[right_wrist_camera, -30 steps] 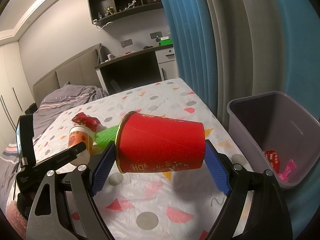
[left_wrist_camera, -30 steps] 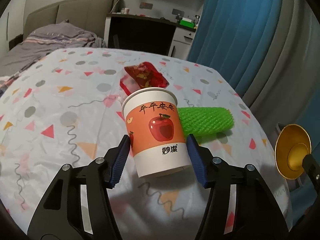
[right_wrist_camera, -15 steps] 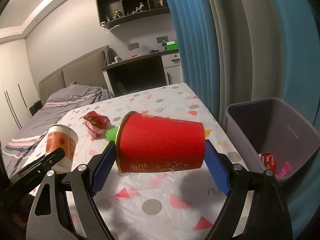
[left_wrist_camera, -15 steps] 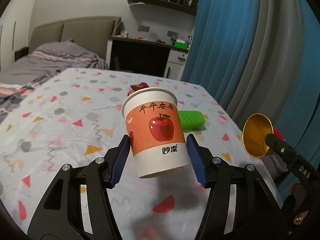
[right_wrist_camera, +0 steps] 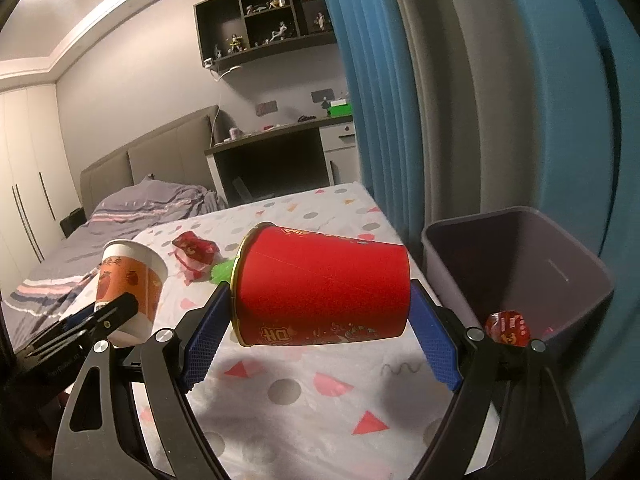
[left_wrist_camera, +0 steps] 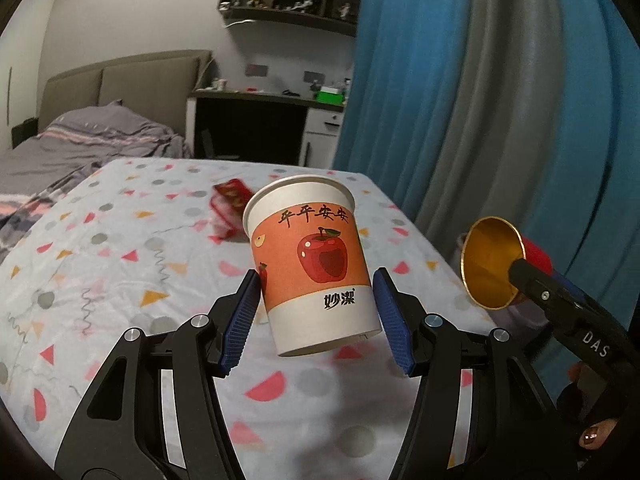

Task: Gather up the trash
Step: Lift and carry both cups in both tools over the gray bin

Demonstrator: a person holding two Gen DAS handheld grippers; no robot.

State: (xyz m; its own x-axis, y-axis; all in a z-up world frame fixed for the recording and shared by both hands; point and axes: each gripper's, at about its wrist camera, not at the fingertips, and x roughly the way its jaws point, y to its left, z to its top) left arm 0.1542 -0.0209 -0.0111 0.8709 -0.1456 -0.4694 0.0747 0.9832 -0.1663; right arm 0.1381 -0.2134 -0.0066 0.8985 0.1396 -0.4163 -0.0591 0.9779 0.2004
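My left gripper (left_wrist_camera: 316,316) clamps the upright apple-print paper cup (left_wrist_camera: 310,264) above the patterned table (left_wrist_camera: 120,280); my right gripper (right_wrist_camera: 320,334) clamps the sideways red paper cup (right_wrist_camera: 320,288) beside the grey bin (right_wrist_camera: 520,264).

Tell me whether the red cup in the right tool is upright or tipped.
Tipped on its side. The red cup lies horizontally, clamped end to end in the right tool: gold rim against one pad, base against the other.
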